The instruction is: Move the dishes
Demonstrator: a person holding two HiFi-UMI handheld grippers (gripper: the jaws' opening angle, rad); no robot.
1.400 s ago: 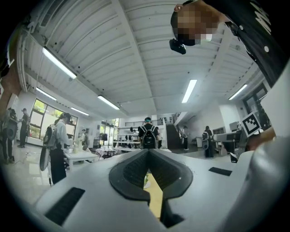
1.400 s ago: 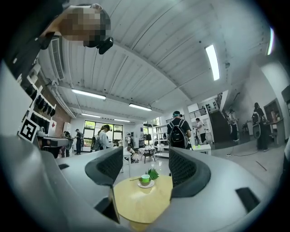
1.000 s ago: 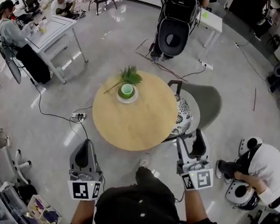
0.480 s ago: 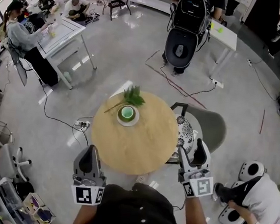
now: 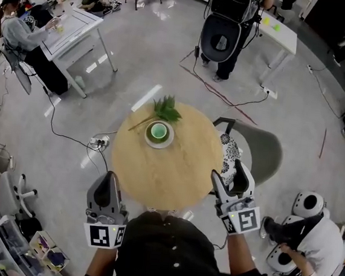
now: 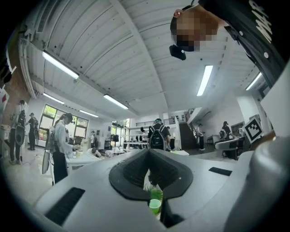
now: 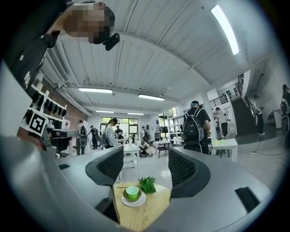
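Table (image 5: 169,176): round, wooden; green cup (image 5: 158,130) on white saucer (image 5: 168,142), far side.
Left claw (image 5: 107,183): closed, empty, near-left edge.
Right claw (image 5: 228,173): jaws apart, empty, near-right edge.

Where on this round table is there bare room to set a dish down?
The near half of the table, from the saucer to the near rim, is bare wood; so is the right side. Only the far edge is crowded: cup, saucer and sprig.
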